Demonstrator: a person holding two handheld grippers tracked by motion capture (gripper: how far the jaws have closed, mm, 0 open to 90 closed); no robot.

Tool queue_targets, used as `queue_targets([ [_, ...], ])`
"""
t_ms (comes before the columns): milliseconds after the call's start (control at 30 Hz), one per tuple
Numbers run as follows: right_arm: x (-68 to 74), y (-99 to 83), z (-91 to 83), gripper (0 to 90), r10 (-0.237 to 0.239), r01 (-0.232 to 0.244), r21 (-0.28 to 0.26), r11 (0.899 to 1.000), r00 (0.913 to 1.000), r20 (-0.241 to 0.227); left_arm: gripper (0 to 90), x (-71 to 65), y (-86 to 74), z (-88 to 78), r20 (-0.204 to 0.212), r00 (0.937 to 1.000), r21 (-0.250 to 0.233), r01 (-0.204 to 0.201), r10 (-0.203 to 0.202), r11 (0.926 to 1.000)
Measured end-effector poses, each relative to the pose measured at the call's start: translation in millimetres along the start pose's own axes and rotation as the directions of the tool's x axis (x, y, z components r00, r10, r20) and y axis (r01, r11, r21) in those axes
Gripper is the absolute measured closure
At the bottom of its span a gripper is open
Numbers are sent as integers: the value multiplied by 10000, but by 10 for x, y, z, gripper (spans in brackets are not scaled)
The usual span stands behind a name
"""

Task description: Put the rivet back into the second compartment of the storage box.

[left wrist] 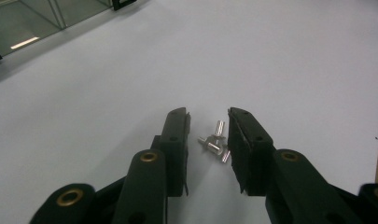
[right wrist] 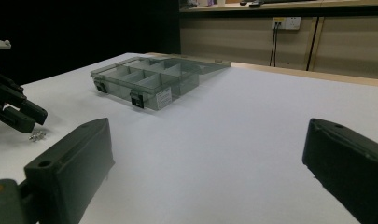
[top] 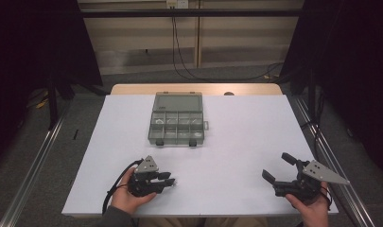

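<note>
Closing in on small metal pins (left wrist: 216, 142) is the left gripper (left wrist: 209, 140), low over the near left part of the white table (top: 246, 142). Item: pins, a little cluster of short silver cylinders, lying on the table between the jaws; one appears to touch the inner face of the right-hand pad, the rest sit clear of the other pad. Jaws: narrow, not yet pressing from both sides. Item: right gripper (top: 277, 170), near the table's right edge, jaws wide, nothing between them. Item: box (top: 177, 119), grey, clear, lid laid back, many compartments, well apart from both grippers toward the far middle of the table; contents too faint to tell. From the right gripper view the pins (right wrist: 37, 136) lie just under the left gripper's tips (right wrist: 23, 116). Risks, as judged: the pins lie crossed and loose, so a squeeze may catch one and flick the others out sideways; round bodies may roll on the smooth top; pads set too high would close over them and grip nothing; a partial hold could shed pins on the way to the box.
</note>
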State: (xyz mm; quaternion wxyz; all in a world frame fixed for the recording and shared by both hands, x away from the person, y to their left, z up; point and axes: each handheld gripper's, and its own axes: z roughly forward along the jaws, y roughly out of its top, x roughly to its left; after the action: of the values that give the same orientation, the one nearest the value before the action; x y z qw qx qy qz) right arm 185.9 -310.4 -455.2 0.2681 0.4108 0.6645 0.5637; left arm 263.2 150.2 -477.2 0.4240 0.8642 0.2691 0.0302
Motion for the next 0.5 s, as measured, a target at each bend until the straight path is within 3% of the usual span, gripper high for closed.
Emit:
queue_targets([
  [233, -3, -1, -7, 14, 46, -46, 20, 10000, 10000, 39, 689, 5, -7, 26, 12, 10000, 195, 46, -46, 9998],
  [500, -3, -1, -14, 14, 106, -106, 5, 9999, 9999, 54, 765, 31, -20, 30, -100, 9998, 347, 187, -184, 9992],
])
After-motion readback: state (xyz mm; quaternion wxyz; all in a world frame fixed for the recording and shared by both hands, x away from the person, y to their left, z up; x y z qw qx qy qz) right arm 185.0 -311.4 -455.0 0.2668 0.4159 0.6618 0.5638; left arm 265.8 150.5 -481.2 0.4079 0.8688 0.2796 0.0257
